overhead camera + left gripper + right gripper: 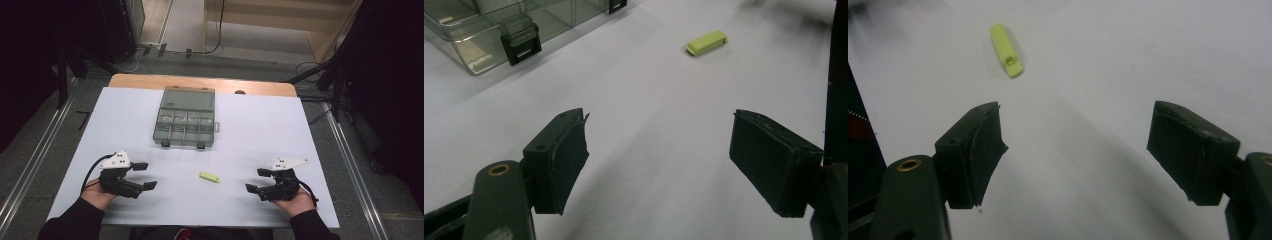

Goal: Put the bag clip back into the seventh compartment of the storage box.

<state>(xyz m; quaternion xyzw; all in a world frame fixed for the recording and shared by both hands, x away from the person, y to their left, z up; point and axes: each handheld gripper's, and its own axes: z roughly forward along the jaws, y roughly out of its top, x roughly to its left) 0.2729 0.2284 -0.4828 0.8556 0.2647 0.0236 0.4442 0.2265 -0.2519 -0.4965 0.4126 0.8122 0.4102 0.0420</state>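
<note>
Both tools, left tool [142,175] and right tool [258,180], rest released at the frame's bottom on the white counter [260,130], flanking a small yellow-green plastic clip [210,177] below a clear compartmented plastic box [186,120].

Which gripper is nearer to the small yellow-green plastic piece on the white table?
Right, by a small margin. The right gripper is open beside the yellow-green plastic piece, on its right; the left gripper is open, slightly farther away on its left.
</note>
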